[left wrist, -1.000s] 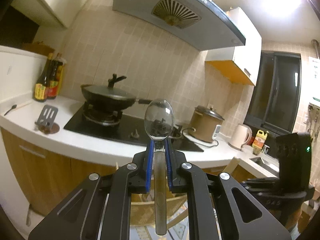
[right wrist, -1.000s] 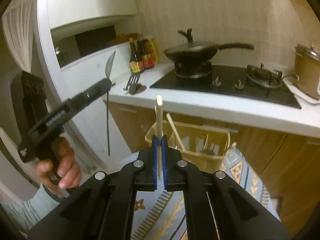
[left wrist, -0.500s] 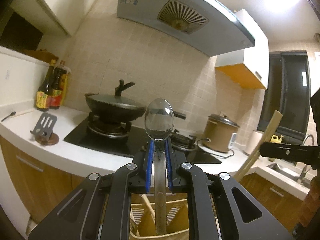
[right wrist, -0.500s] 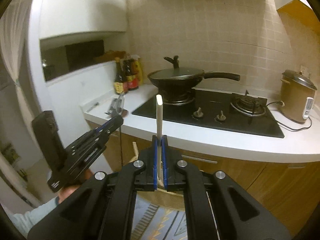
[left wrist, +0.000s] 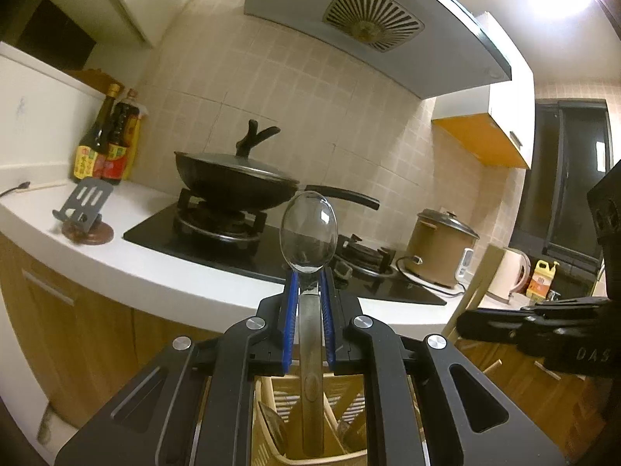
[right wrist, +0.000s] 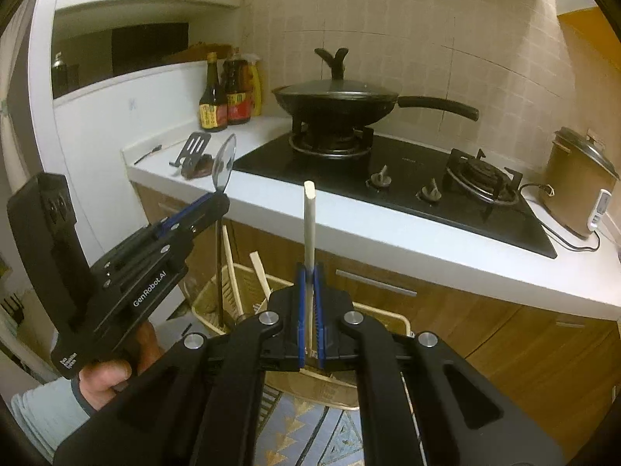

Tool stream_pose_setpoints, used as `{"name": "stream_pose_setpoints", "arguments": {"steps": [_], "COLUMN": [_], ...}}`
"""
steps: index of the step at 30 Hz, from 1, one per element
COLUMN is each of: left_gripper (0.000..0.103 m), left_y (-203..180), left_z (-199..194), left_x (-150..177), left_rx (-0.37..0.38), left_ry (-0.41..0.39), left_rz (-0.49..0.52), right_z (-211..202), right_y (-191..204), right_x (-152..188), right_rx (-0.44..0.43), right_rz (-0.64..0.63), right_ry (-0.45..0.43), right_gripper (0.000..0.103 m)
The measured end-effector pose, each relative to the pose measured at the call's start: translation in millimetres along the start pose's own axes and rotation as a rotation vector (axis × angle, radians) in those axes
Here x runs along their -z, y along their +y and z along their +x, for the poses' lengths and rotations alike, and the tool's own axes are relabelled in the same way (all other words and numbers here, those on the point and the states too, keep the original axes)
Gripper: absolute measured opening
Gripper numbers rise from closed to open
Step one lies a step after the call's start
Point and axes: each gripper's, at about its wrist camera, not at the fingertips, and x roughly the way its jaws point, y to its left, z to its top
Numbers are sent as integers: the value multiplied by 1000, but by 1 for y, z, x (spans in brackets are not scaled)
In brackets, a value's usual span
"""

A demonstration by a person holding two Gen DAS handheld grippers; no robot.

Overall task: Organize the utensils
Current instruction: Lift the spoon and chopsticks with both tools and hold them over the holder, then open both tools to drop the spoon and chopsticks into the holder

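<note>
Left hand-held gripper [left wrist: 309, 291] is clamped on a metal spoon [left wrist: 308, 229], bowl up, handle hanging down into the woven utensil basket [left wrist: 271, 419] sitting below the counter [left wrist: 116, 264]. Right hand-held gripper [right wrist: 309, 283] is pinched tight on a pale wooden stick [right wrist: 309, 217], probably a chopstick, standing upright above the same basket [right wrist: 399, 320]. A lidded wok [right wrist: 335, 103] sits on the stove, with sauce bottles [right wrist: 225, 97] off to the left.
</note>
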Motion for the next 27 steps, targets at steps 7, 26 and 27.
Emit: {"name": "stream_pose_setpoints", "arguments": {"steps": [7,26,27], "left_gripper": [33,83,83], "left_y": [-1,-43,-47], "left_z": [-17,-154,-159], "left_x": [-1,8,12], "left_rx": [11,-37,-53], "left_ry": [30,79,84], "left_rz": [9,80,83], "right_z": [-10,-117,-122], "right_y": [6,5,7], "right_x": [10,116,124], "right_rx": [-6,18,50], "right_rz": [-18,123,121], "right_ry": [20,-124,-152], "right_gripper": [4,72,75]}}
